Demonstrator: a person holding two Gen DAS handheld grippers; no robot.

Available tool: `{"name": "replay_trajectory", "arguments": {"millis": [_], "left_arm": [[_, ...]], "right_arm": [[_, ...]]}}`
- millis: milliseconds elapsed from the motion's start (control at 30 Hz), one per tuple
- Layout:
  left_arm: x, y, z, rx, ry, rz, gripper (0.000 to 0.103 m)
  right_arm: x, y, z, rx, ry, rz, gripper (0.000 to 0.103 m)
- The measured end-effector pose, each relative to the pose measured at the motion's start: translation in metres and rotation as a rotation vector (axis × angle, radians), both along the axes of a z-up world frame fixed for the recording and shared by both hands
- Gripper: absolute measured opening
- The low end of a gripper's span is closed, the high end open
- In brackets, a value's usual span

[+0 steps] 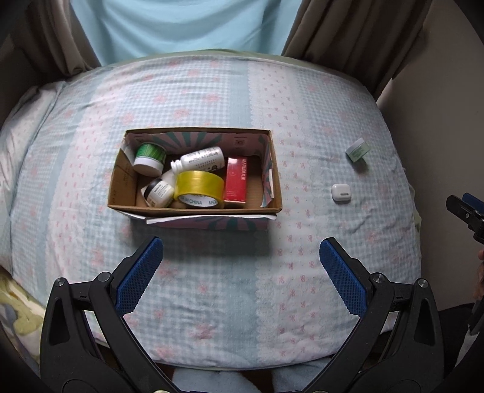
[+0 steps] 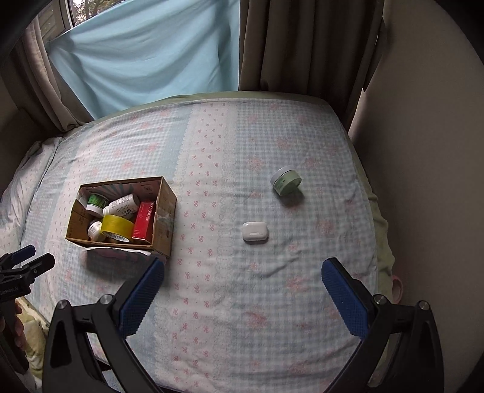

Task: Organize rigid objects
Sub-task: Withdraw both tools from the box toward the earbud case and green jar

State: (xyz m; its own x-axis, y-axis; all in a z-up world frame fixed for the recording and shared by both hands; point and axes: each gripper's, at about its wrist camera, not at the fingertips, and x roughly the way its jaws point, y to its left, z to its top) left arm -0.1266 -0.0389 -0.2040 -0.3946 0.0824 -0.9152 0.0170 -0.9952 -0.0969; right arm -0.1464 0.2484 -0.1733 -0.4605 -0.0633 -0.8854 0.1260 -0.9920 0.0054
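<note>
A cardboard box (image 1: 273, 169) (image 2: 166, 202) sits on the bed. It holds a yellow tape roll (image 1: 198, 187) (image 2: 116, 226), a red carton (image 1: 237, 180) (image 2: 144, 219), a white bottle (image 1: 201, 158) (image 2: 121, 204), a green-lidded jar (image 1: 148, 158) (image 2: 96, 203) and a small dark-lidded jar (image 1: 158, 192) (image 2: 94, 229). A white earbud case (image 1: 341, 193) (image 2: 255, 231) and a pale green jar (image 1: 357, 150) (image 2: 286, 180), tipped on its side, lie on the sheet to the box's right. My left gripper (image 1: 240, 257) is open and empty, in front of the box. My right gripper (image 2: 242, 273) is open and empty, in front of the earbud case.
The bed has a blue and pink patterned sheet (image 1: 211, 99) (image 2: 227, 302). A pillow (image 1: 18, 133) lies at the left. Curtains (image 2: 302, 45) and a blue cloth (image 1: 181, 27) hang behind the bed. A wall (image 2: 423, 181) is at the right.
</note>
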Motion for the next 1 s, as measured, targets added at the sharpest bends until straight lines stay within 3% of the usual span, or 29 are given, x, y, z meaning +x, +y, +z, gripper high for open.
{"name": "replay_trajectory", "arguments": {"millis": [400, 767, 1000], "left_arm": [[-0.025, 0.127, -0.039, 0.034, -0.057, 0.000, 0.103], [-0.085, 0.209, -0.138, 0.116, -0.161, -0.052, 0.103], [-0.135, 0.235, -0.202, 0.157, -0.251, 0.006, 0.103]], "right_arm": [[-0.066, 0.068, -0.040, -0.044, 0.008, 0.136, 0.103], [-0.143, 0.106, -0.101, -0.053, -0.040, 0.147, 0.103], [-0.196, 0.102, -0.142, -0.040, -0.104, 0.213, 0.103]]}}
